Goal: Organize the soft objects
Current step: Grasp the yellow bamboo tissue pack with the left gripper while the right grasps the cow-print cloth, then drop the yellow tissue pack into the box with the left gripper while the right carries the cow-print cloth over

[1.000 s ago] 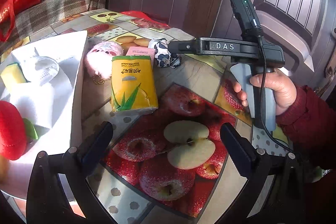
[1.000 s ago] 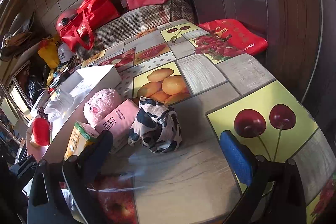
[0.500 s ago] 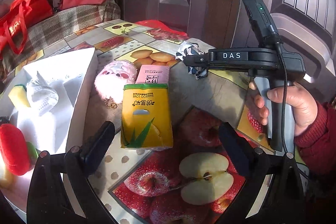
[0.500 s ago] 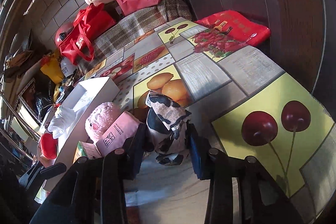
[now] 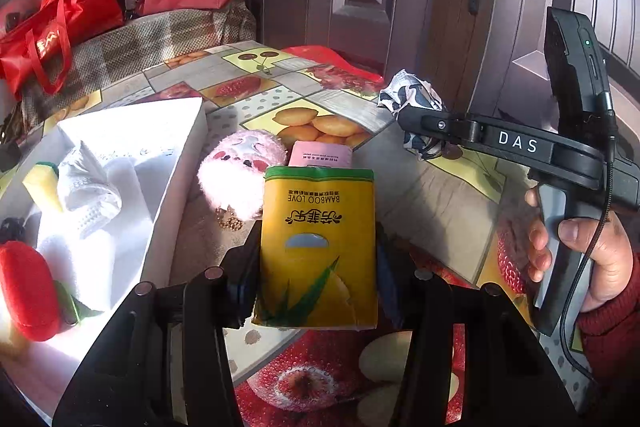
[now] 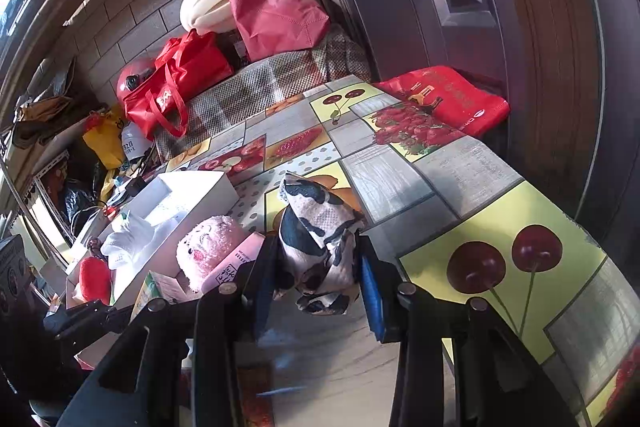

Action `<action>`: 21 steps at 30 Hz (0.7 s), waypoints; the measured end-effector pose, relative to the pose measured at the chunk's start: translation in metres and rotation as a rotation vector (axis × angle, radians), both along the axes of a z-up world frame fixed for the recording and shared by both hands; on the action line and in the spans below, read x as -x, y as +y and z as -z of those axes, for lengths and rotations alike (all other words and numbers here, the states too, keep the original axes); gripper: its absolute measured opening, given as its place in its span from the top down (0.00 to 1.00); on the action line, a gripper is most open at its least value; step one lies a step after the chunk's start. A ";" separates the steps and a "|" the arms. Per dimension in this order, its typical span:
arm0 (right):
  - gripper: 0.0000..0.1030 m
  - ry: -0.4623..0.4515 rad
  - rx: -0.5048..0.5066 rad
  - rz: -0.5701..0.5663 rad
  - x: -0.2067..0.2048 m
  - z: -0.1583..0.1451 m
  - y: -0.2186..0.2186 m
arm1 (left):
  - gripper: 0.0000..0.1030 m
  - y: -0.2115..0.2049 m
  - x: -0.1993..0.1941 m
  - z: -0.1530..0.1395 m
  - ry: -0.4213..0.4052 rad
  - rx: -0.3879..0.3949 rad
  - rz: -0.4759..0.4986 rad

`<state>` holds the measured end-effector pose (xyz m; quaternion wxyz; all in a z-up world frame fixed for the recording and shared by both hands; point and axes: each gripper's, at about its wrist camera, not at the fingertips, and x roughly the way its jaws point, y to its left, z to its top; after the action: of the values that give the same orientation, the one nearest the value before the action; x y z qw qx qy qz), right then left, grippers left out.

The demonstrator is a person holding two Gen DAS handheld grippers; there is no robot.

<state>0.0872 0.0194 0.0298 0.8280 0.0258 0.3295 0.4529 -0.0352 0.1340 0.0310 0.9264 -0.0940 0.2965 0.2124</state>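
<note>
From the left wrist, the white box point(image 5: 176, 187) is already holding a few soft things, while the left gripper point(image 5: 316, 267) is pinching the yellow pack point(image 5: 318, 247) on the tabletop point(image 5: 436, 195). From the right wrist, the right gripper point(image 6: 316, 267) is squeezing the cow-print cloth point(image 6: 316, 247); the pink plush point(image 6: 208, 247) is waiting beside the box.

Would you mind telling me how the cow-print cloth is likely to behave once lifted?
The cow-print cloth looks crumpled and sags below the right hand-held gripper, so it is probably floppy and light. Its loose folds may droop or snag; rolling seems unlikely.
</note>
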 end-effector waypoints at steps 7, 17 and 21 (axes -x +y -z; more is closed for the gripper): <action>0.62 -0.153 -0.008 0.020 0.031 -0.013 -0.002 | 0.52 -0.027 0.049 -0.016 -0.118 -0.173 -0.047; 0.63 -0.292 -0.037 -0.069 0.099 -0.024 0.008 | 0.52 -0.008 0.110 -0.019 -0.156 -0.230 -0.250; 0.63 -0.306 -0.024 -0.117 0.113 -0.023 0.023 | 0.52 0.011 0.147 -0.017 -0.181 -0.226 -0.363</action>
<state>-0.0256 0.0420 0.0527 0.8405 -0.0530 0.1952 0.5027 -0.1824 0.1447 0.0485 0.9005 -0.0598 0.1648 0.3980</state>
